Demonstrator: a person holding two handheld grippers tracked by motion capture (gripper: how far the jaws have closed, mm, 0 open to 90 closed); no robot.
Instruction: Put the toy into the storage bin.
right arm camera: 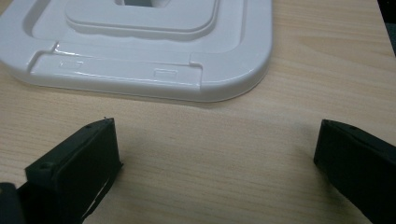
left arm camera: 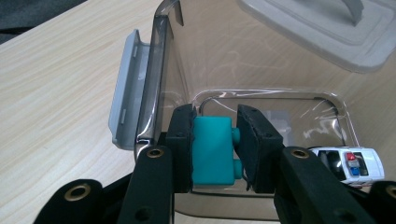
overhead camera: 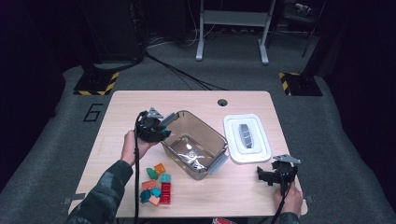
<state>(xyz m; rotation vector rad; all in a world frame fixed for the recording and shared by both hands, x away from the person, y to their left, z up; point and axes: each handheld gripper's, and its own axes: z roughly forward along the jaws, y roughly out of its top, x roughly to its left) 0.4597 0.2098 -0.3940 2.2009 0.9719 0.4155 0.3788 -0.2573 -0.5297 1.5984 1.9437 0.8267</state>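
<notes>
I have the left gripper [left arm camera: 215, 147] clamped on a teal block [left arm camera: 212, 150], holding it over the near-left rim of the clear bin [overhead camera: 194, 144], which has a small white toy car [left arm camera: 348, 163] lying inside. My right gripper [right arm camera: 215, 163] rests with its jaws wide apart and nothing between them, just in front of the white lid [overhead camera: 246, 137] that lies right of the bin. The other blocks [overhead camera: 156, 184] sit on the table [overhead camera: 140, 102] just in front-left of the bin.
</notes>
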